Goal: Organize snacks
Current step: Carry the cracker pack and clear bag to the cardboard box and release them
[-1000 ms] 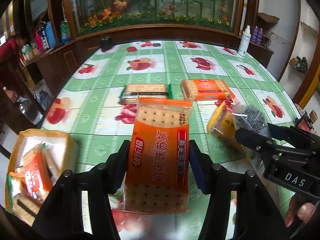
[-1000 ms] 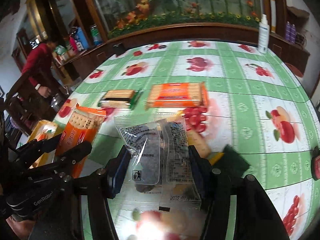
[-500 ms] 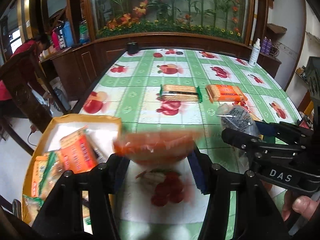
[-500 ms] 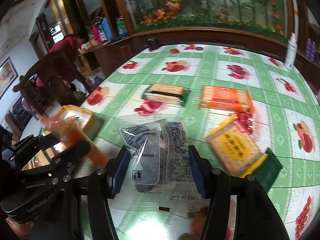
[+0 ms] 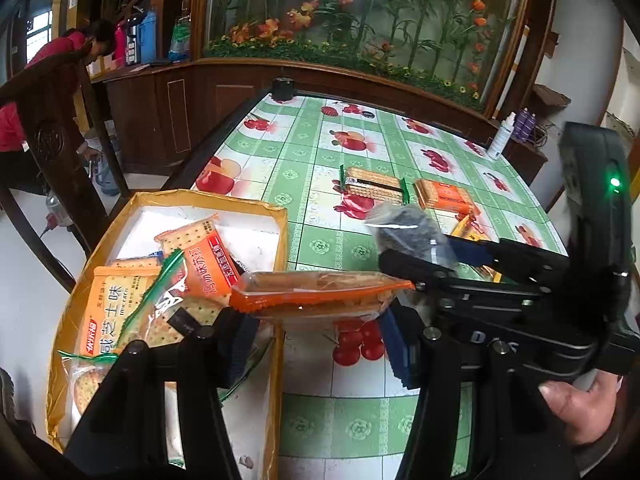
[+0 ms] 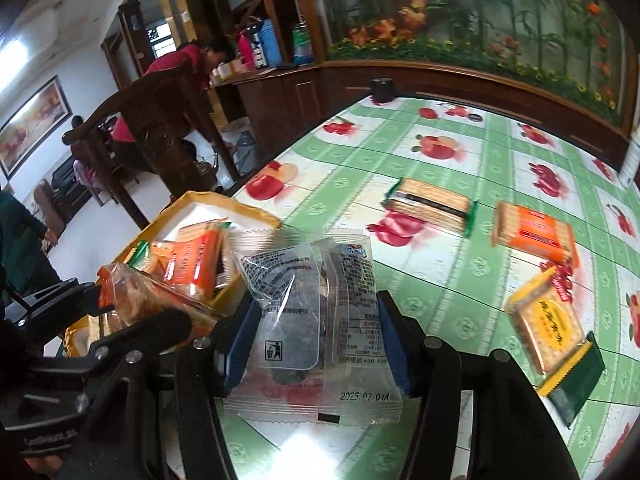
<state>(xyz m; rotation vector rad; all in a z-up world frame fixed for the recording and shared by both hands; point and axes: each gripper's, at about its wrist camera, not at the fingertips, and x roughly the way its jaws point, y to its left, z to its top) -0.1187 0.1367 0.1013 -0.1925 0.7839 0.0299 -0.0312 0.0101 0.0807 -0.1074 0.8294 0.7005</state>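
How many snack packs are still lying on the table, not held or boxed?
3: a green-ended cracker pack, an orange pack beside it, and a yellow pack nearer the camera. Others may be hidden behind the held packs.

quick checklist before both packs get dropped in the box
1. Left gripper gripping the orange cracker pack: ok.
2. Right gripper gripping the clear snack packet: ok.
3. Yellow box open, with room at its far end: ok.
4. Cracker pack over the box: not ok, it hangs at the near right rim.
5. Clear packet over the box: not ok, it's above the table.
6. Grippers apart from each other: cannot tell, very close.
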